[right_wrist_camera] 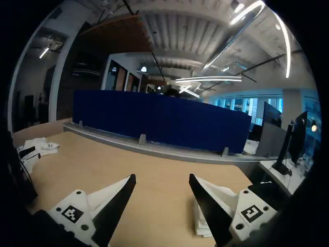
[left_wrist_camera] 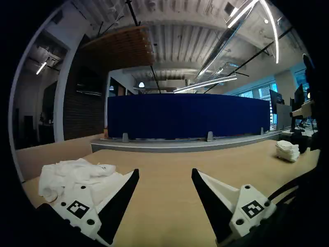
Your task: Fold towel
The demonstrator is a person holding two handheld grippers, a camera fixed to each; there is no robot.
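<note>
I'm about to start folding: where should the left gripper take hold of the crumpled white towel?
Probably the edge nearest the left gripper, coming in low from the middle of the table. The crumpled towel lies bunched with raised folds there, so the open fingers could straddle one.

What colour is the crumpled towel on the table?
The towel is white, clearest in the left gripper view.

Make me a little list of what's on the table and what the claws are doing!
left claw: open, empty
right claw: open, empty
table: light wood
crumpled towel: white, unfolded, beside left claw
folded towels: small white pile, far from the crumpled towel
behind table: blue divider
</note>
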